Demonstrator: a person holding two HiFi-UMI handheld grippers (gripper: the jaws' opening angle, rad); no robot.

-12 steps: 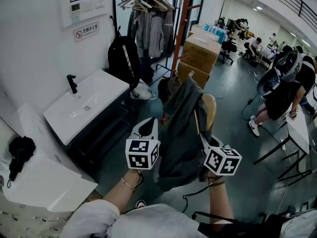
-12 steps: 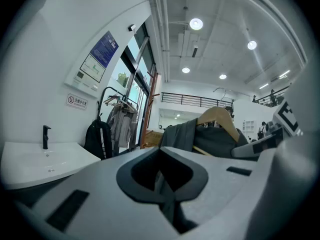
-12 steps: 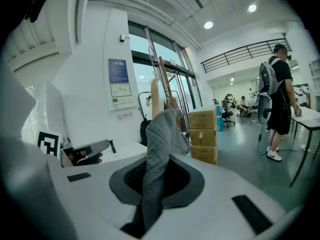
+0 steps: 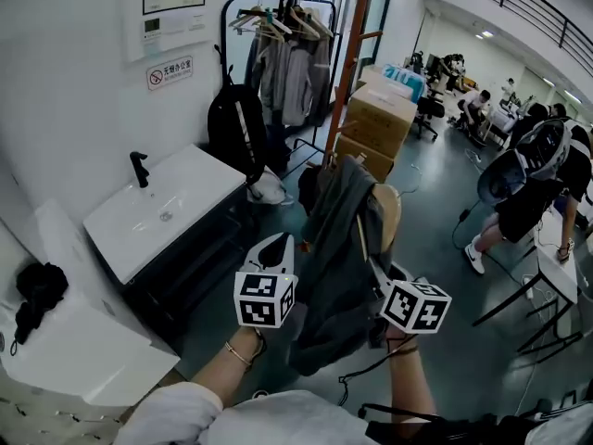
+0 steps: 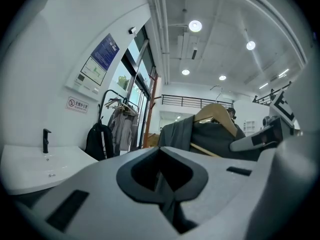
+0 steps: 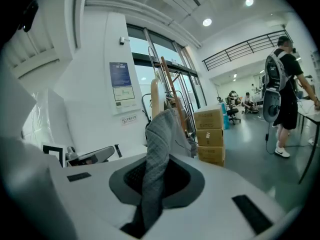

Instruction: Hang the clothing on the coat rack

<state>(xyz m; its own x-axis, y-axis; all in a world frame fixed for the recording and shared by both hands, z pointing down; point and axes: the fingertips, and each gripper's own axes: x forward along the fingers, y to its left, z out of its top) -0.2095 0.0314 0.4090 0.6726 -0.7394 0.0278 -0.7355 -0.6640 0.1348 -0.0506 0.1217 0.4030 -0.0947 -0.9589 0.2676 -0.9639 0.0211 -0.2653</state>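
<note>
A grey garment point(image 4: 338, 248) hangs on a wooden hanger point(image 4: 393, 207), held up in front of me. My right gripper point(image 4: 375, 274) is at the garment's right side, shut on a fold of its grey cloth point(image 6: 159, 134), which sticks up between the jaws. My left gripper point(image 4: 278, 241) is beside the garment's left edge. Its jaws are shut, with only a thin grey strip in the slit point(image 5: 162, 171). In the left gripper view the garment point(image 5: 210, 139) and hanger point(image 5: 217, 115) lie ahead to the right. The black coat rack point(image 4: 278, 12) stands further off, with clothes on it.
A white washbasin counter point(image 4: 167, 207) is on the left, with a black backpack point(image 4: 236, 119) hanging beside the rack. Stacked cardboard boxes point(image 4: 384, 119) and an orange post point(image 4: 352, 54) stand right of the rack. A person point(image 4: 528, 179) and a table point(image 4: 565, 281) are at the right.
The rack, basin and boxes sit slightly lower in the head view. Both grippers and the garment hold the same arrangement.
</note>
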